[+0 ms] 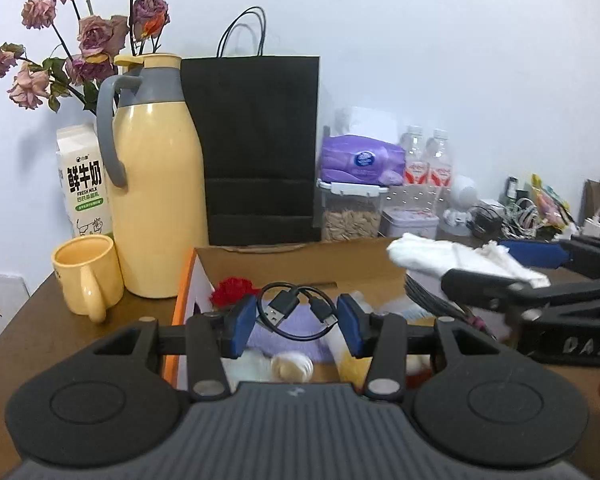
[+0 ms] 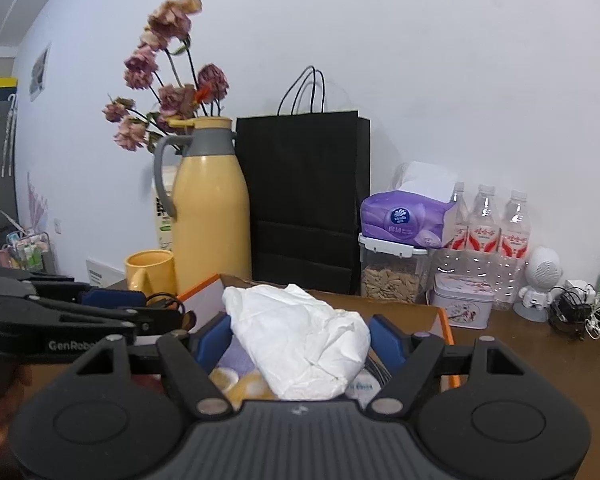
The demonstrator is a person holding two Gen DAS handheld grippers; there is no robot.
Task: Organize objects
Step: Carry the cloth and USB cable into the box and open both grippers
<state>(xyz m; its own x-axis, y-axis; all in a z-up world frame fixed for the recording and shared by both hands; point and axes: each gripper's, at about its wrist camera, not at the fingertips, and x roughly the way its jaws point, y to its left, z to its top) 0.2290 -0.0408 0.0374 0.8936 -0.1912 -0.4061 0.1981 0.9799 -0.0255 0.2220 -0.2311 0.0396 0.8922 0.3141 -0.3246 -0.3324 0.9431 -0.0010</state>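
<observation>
A: We have the left tool [image 1: 296,326] closed on the coiled black cable [image 1: 298,310], the blue pads pinching the loop at both sides so the two plugs sit free in the middle. Why hold it by the loop?

B: Our guess is that it keeps the coil from springing apart while we carry it. It hangs above the open cardboard box [image 1: 300,258], over the purple cloth and the other soft things lying inside.

A: And the right tool [image 2: 300,340]?

B: We grip the white crumpled bundle [image 2: 300,340] with it, jaws set wide because the bundle is bulky (soft stuff, so it squashes between the pads). It too sits above the box, which stands on the brown surface [image 2: 520,344] in front of the yellow jug [image 2: 212,216] and the black paper bag [image 2: 304,200].

A: Both things held clear of the box, then?

B: As far as we can judge, yes; whether we are lifting them out or about to lay them in, these views do not settle. The yellow mug [image 1: 86,276] stands just beside the jug, apart from the box
</observation>
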